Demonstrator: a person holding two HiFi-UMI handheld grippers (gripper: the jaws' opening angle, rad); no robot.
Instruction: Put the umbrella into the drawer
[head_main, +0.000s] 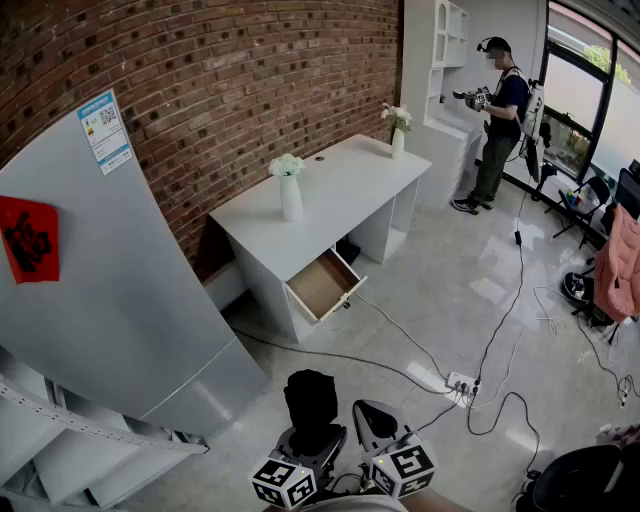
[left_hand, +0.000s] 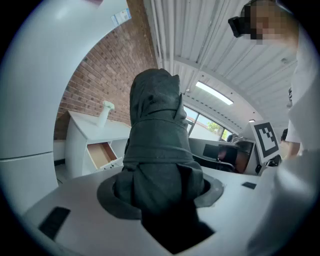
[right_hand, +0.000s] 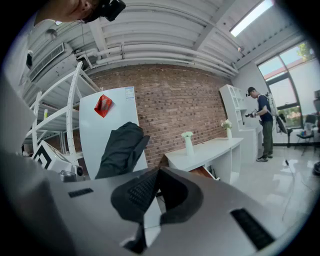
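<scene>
Left hand-held gripper is clamped on the folded dark umbrella, right hand-held gripper is pinched shut and empty, and the drawer sits open well away.

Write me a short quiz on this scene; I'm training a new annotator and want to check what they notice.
1. True or false: the drawer of the desk is closed.
2. What is the left gripper holding? A) a cup B) a folded dark umbrella C) nothing
3. Fill in: ___ vases of white flowers stand on the desk.

Key: 1 false, the drawer is pulled open. 2 B. 3 two.
</scene>
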